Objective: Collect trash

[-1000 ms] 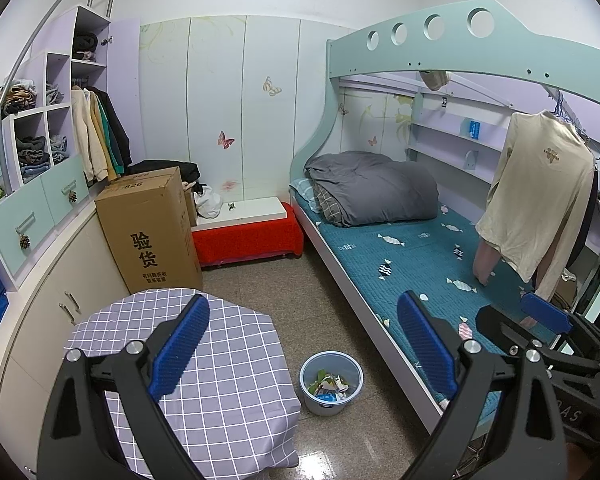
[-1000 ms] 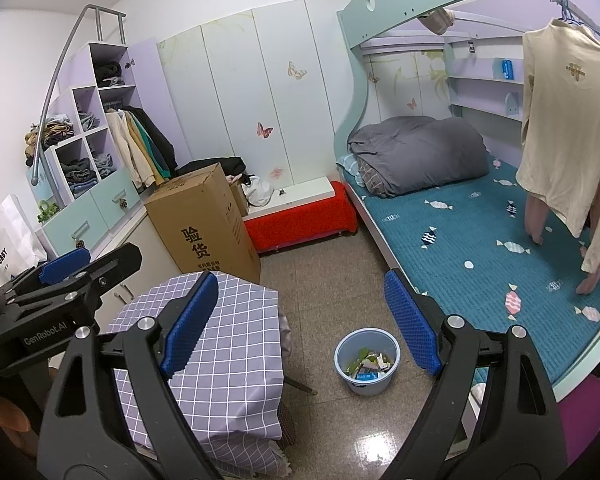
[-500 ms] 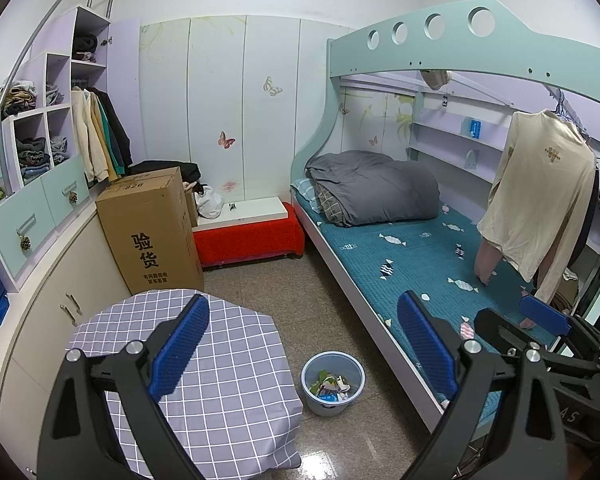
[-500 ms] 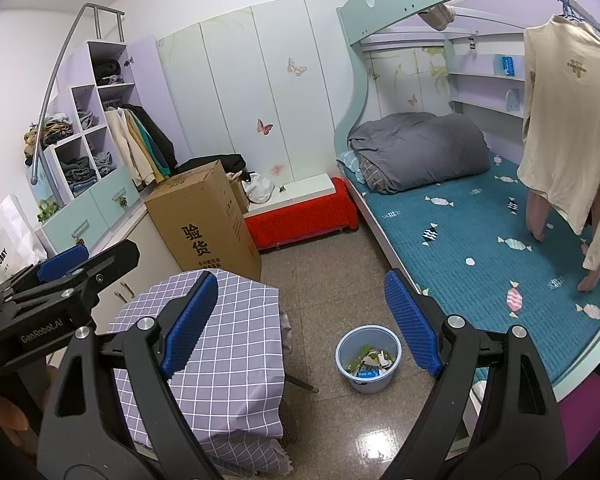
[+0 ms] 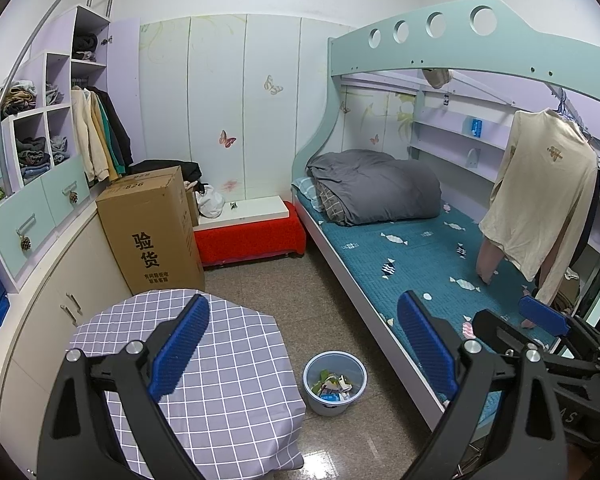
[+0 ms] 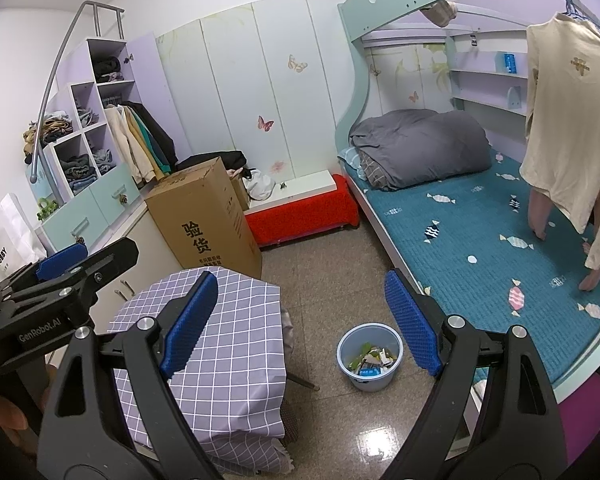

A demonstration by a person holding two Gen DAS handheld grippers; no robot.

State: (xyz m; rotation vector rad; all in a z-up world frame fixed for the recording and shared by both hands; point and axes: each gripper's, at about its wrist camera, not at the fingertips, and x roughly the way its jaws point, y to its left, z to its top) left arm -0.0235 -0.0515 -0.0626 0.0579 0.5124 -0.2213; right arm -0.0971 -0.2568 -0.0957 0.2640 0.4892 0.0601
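A pale blue bin (image 5: 335, 383) stands on the tiled floor between the table and the bed, holding scraps of paper and wrappers (image 5: 332, 386). The right wrist view shows the same bin (image 6: 370, 356) low in the middle. My left gripper (image 5: 304, 348) hangs well above the floor, its blue pads wide apart with nothing between them. My right gripper (image 6: 302, 320) is likewise open and empty, held high over the floor. The left gripper (image 6: 66, 268) shows at the left edge of the right wrist view, and the right gripper (image 5: 540, 332) at the right edge of the left wrist view.
A small table under a lilac checked cloth (image 5: 204, 380) stands left of the bin. A bunk bed with a teal mattress (image 5: 428, 256) runs along the right. A tall cardboard box (image 5: 152, 232), a red bench (image 5: 248, 236) and cupboards (image 5: 40, 320) line the back and left.
Both views have shifted very slightly; the grippers stay open and empty and the bin and its contents have not moved.
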